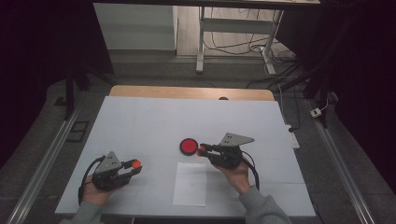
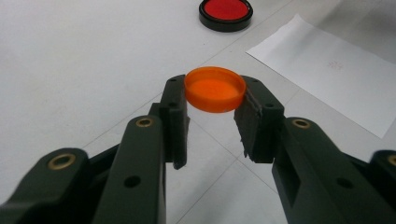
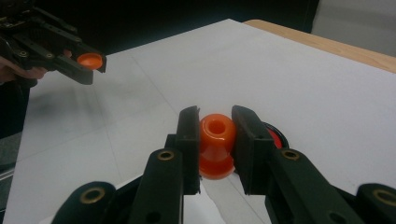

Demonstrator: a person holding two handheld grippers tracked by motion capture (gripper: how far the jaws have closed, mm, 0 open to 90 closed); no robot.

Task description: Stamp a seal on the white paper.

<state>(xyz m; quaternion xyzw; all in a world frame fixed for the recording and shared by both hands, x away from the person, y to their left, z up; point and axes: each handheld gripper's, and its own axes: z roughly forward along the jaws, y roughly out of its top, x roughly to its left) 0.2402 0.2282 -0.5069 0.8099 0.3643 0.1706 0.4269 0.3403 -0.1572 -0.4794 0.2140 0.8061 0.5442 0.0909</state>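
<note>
My left gripper (image 1: 135,165) hovers over the table's near left, shut on a small orange cap (image 2: 215,88) held level by its rim; the right gripper view also catches that cap (image 3: 89,60) at upper left. My right gripper (image 1: 201,150) is shut on an orange spool-shaped piece (image 3: 215,142) with a hollow top and flared base, pinched at the waist. It sits just right of a round red pad in a black rim (image 1: 188,146), which is partly hidden behind the right jaw as the red pad (image 3: 278,136). The red pad (image 2: 225,12) lies ahead of the left jaws.
A white sheet of paper (image 1: 190,183) lies flat near the front edge between my hands, and the left gripper view has the sheet (image 2: 327,70) with a faint mark on it. The white table cover (image 1: 154,121) ends at a wooden strip (image 1: 187,92) at the back. Desk legs and cables stand beyond.
</note>
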